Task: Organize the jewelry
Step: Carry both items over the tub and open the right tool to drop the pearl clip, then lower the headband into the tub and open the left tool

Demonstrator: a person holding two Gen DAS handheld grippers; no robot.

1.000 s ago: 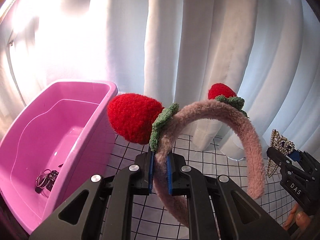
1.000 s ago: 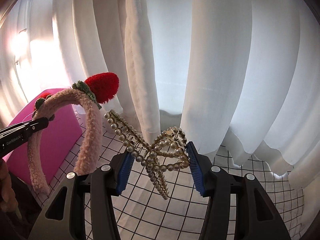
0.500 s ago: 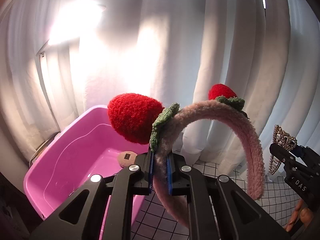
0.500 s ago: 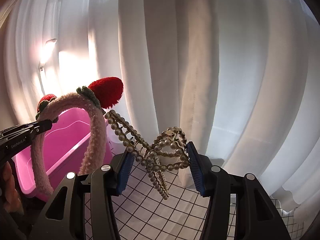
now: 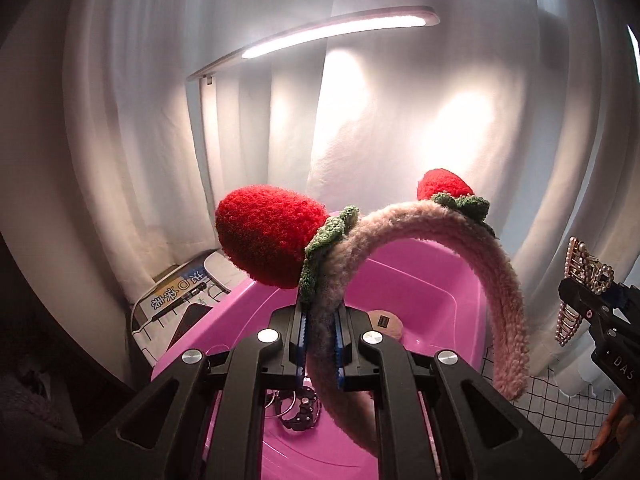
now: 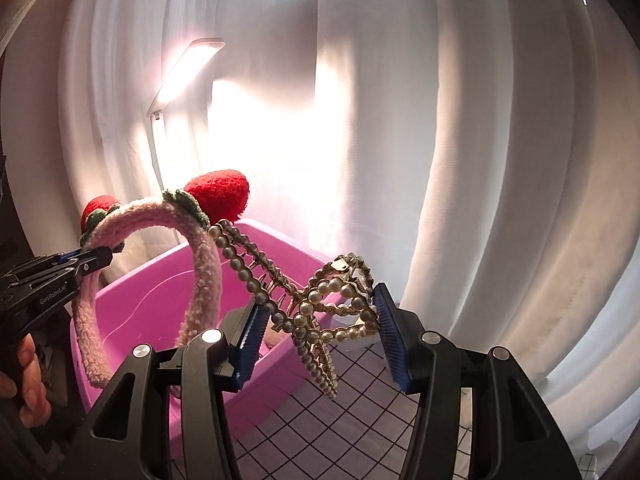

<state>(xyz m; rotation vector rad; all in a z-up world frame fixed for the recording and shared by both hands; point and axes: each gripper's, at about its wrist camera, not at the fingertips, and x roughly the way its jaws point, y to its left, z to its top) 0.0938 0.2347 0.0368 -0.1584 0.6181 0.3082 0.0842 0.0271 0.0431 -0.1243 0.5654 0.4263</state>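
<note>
White letters "DAS" stand on the black body of the right hand-held gripper [image 5: 600, 300], at about four o'clock in the left wrist view. "GenRobot.AI" runs along the left hand-held gripper [image 6: 98, 258], at nine o'clock in the right wrist view. The printed sheet [image 5: 176, 294] behind the pink tub [image 5: 448, 276] carries blue Chinese characters I cannot read for certain.

Black fingers [image 5: 248, 364], blue ribbed pads [image 6: 394, 338], silver screws, bare skin.

White curtains [image 5: 120, 120], lit desk lamp [image 5: 332, 28], grid cloth [image 6: 360, 412], booklet w/ pen [image 5: 176, 296]
</note>
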